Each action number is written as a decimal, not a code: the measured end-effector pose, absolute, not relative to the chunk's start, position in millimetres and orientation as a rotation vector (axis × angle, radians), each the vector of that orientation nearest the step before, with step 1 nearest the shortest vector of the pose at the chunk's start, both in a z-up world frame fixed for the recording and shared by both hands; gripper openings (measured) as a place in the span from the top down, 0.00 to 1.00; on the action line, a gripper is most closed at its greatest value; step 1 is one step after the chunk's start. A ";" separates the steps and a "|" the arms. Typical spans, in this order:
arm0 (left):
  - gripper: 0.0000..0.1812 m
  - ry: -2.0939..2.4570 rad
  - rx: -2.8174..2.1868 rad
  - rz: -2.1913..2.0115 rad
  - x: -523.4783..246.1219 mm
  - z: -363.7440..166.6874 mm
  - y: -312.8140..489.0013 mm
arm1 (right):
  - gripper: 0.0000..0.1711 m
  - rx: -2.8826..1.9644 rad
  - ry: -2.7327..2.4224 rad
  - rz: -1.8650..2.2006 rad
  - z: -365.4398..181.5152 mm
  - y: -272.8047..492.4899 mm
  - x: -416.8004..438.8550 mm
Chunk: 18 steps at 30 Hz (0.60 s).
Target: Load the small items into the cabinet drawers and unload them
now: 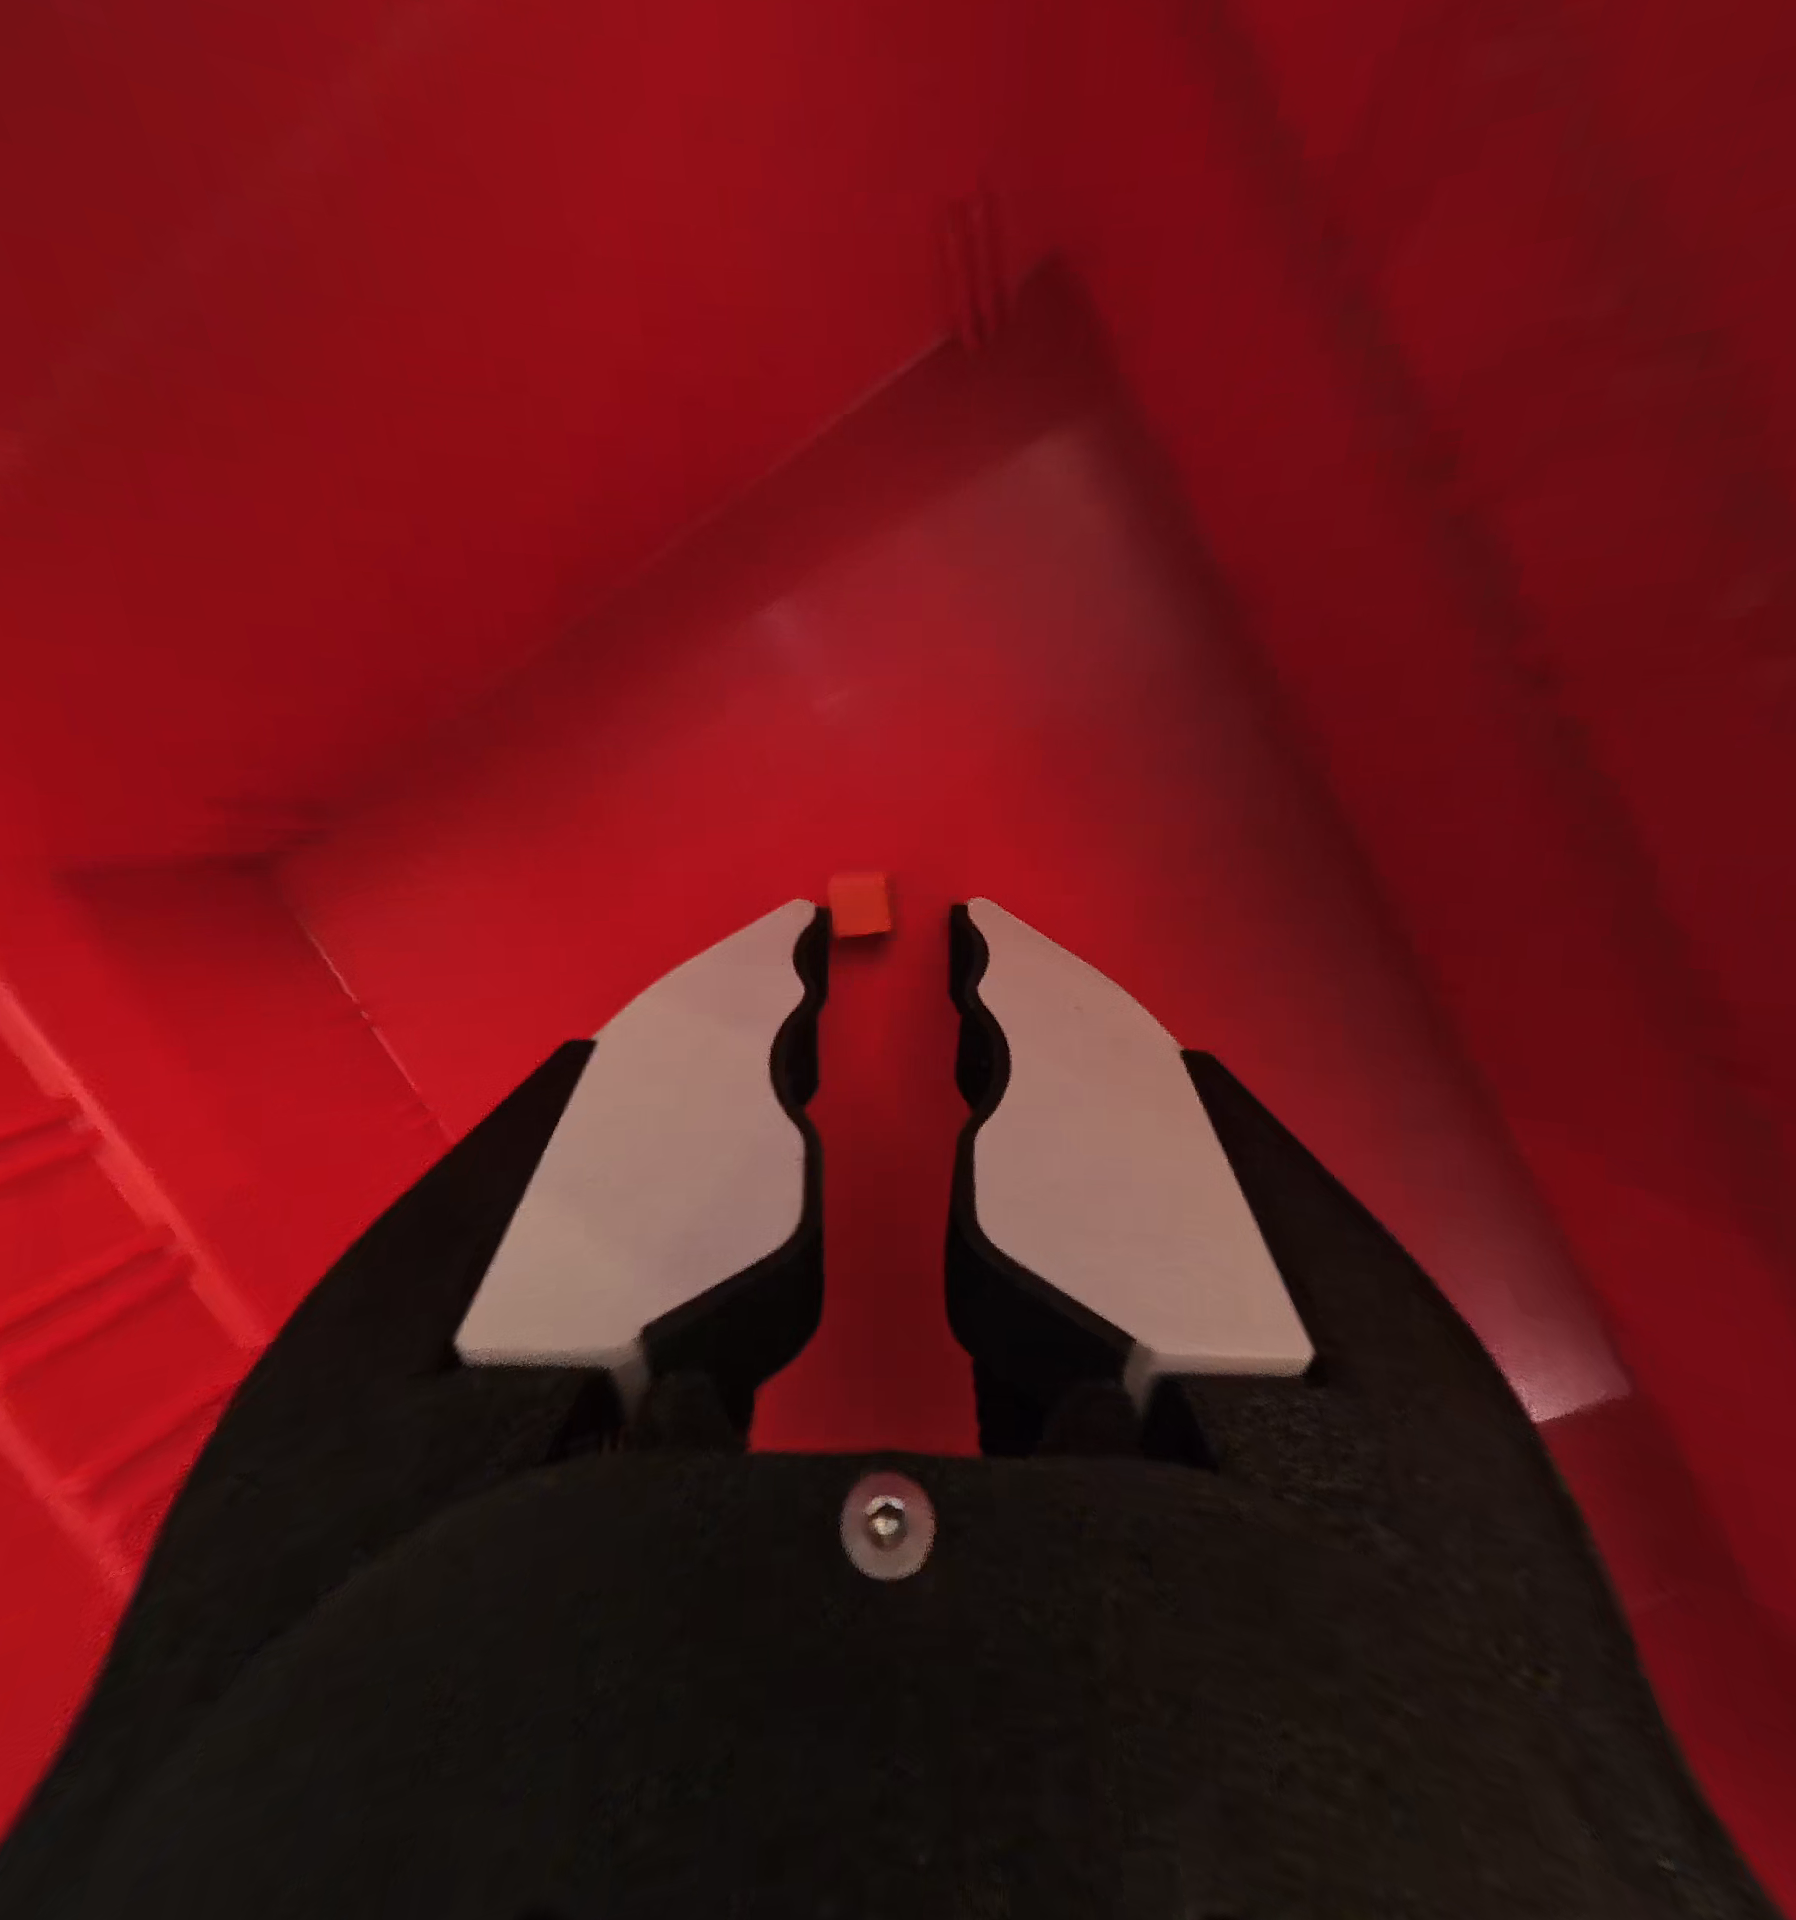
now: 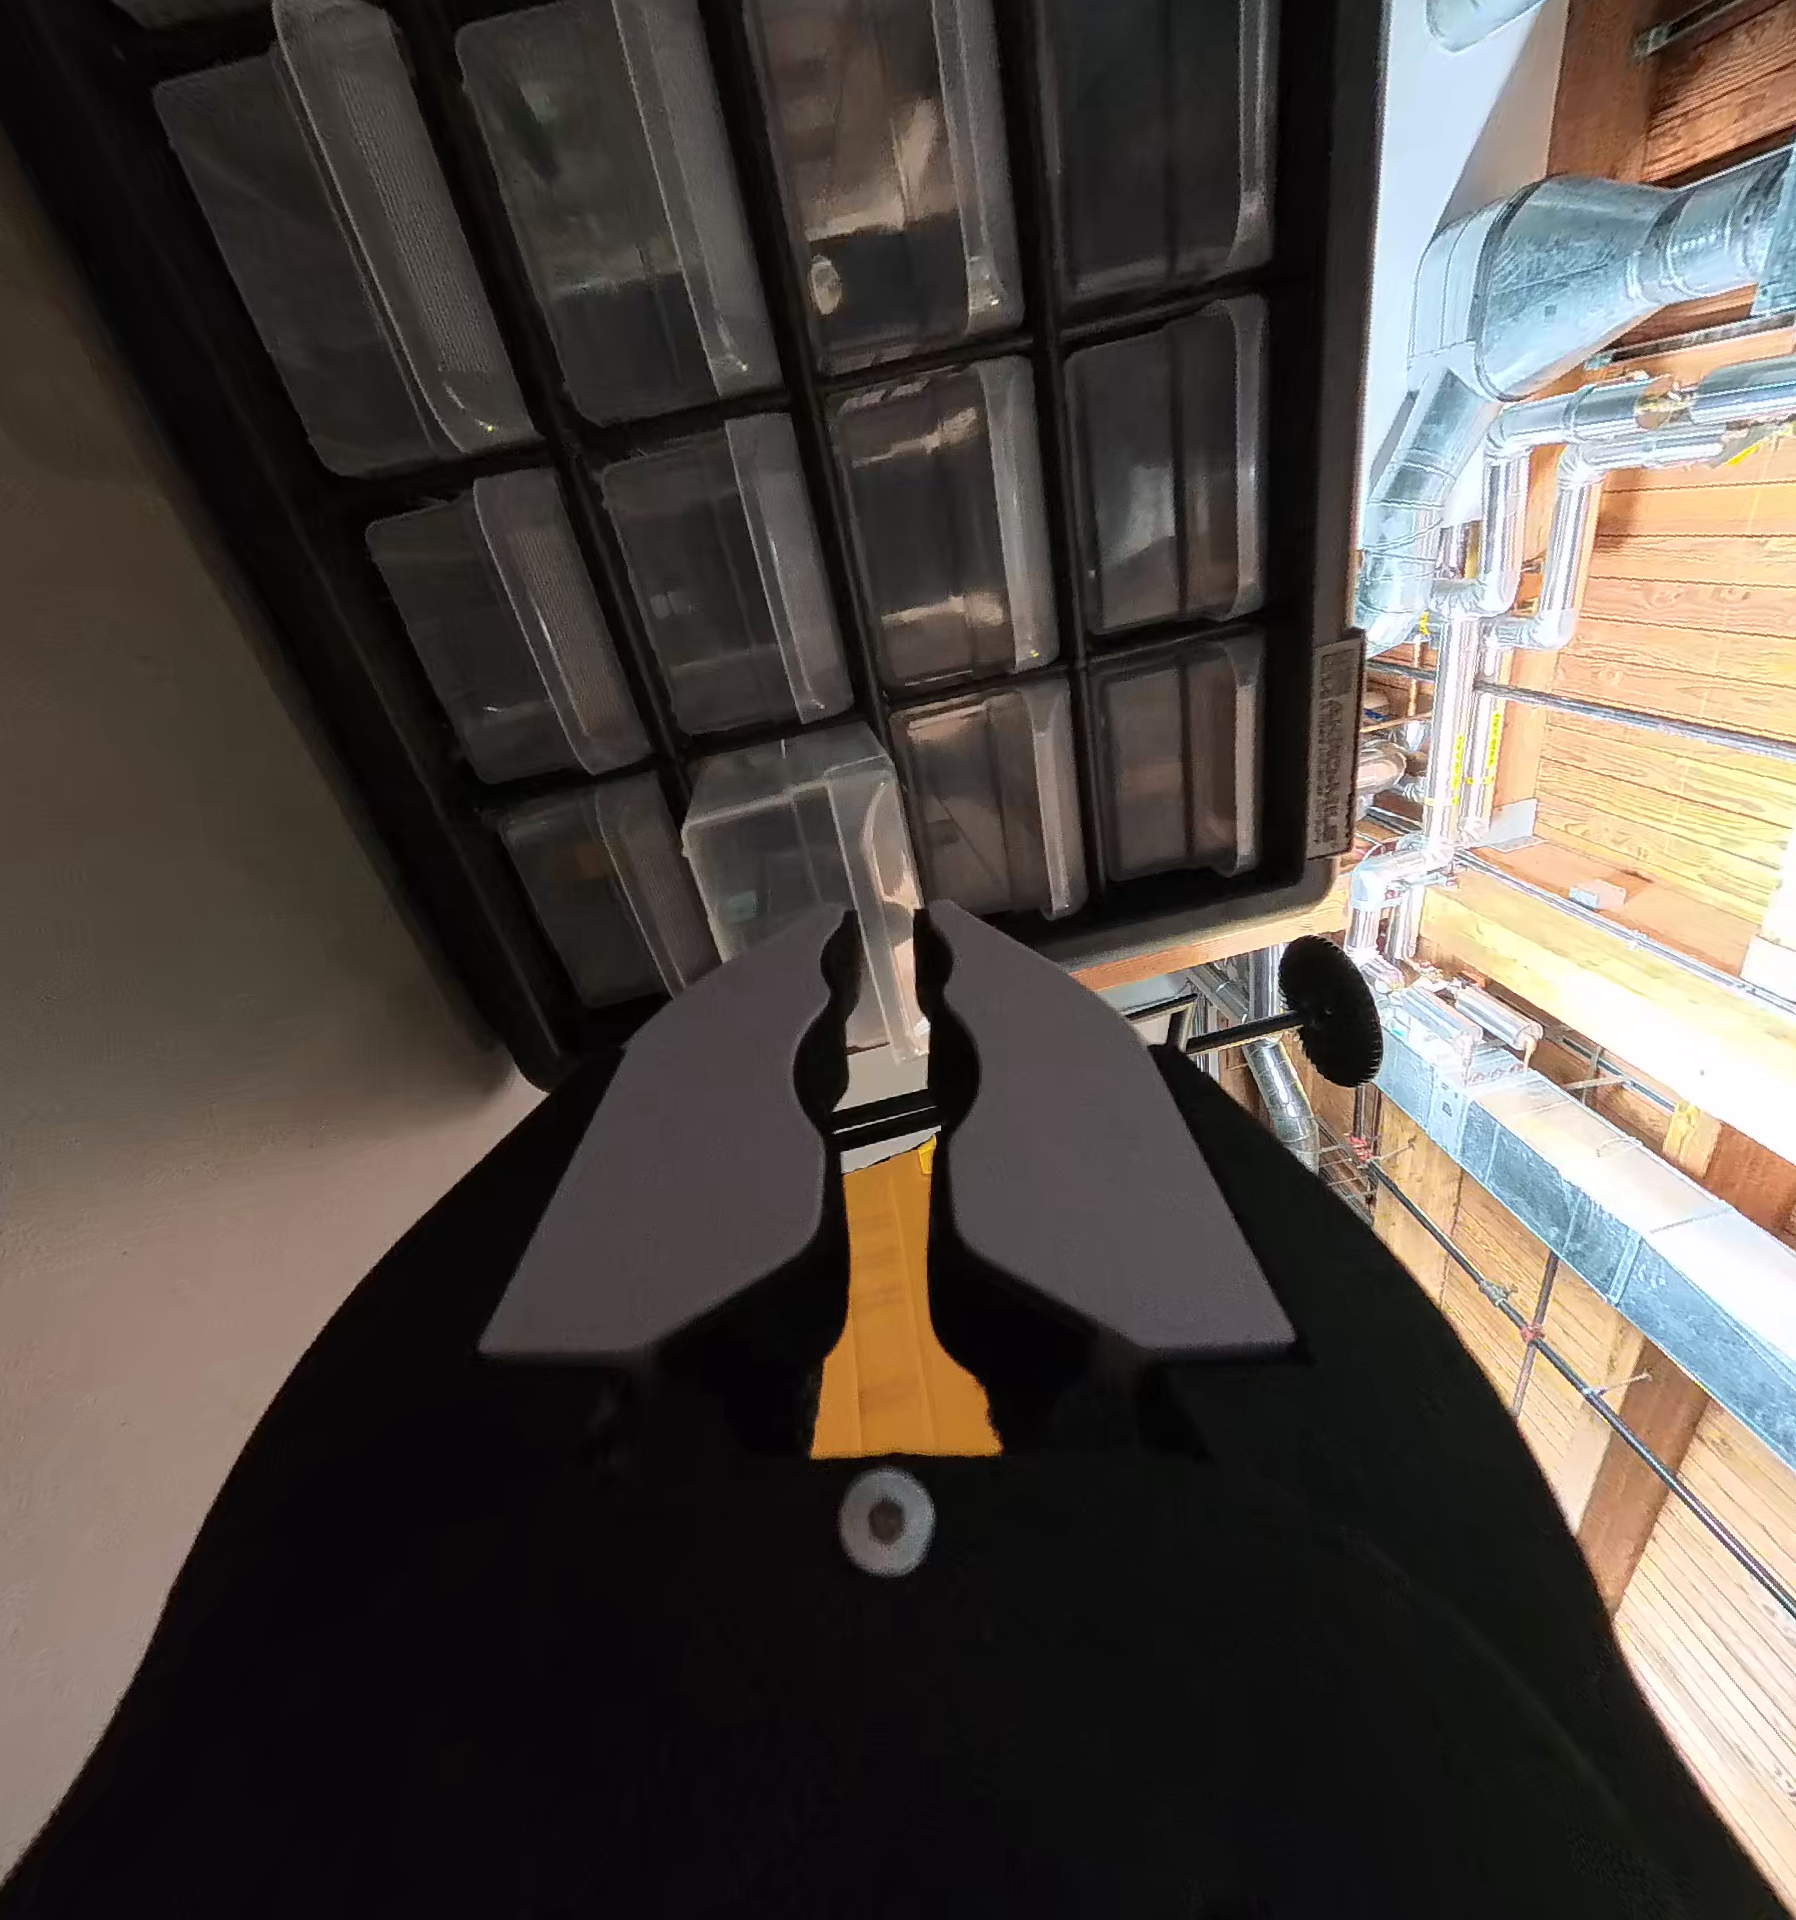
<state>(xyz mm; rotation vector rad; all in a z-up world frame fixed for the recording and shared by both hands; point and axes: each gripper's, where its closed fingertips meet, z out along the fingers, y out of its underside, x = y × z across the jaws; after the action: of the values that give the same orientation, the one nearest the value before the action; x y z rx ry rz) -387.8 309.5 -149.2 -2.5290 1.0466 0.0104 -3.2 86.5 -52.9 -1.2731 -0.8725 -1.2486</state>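
the left gripper [image 1: 889,914] has its fingers apart with a narrow gap, tips reaching down into a red bin [image 1: 458,520]. a small orange-red block [image 1: 861,906] lies on the bin floor just past the tips, close to the left finger [image 1: 665,1122] and not centred in the gap; nothing is clamped yet. the right gripper [image 2: 886,925] has its fingers nearly together around a thin black rod [image 2: 1226,1029] with a black gear [image 2: 1330,1011] at its far end, so it looks shut on that axle. just beyond the tips, one clear drawer [image 2: 790,831] sticks out of the black cabinet [image 2: 1320,665].

the risk on the left: the block sits off to one side, so closing now may nudge it away or pinch only a corner, and its colour blends with the bin. on the right, the slim rod could swivel in the grip.

only the left view shows the bin and block; only the right shows the cabinet, the drawers and the gear.
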 end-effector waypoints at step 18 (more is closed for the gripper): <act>0.94 1.038 -2.529 -0.003 -385.7 -145.2 305.6 | 0.94 -1.291 -0.878 -1.228 -55.5 87.9 -3.7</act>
<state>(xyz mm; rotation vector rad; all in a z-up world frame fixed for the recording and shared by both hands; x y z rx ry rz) -385.7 305.6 -145.2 -2.5289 1.0383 -0.0032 -3.7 87.9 -55.5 -1.2908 -0.8777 -1.2283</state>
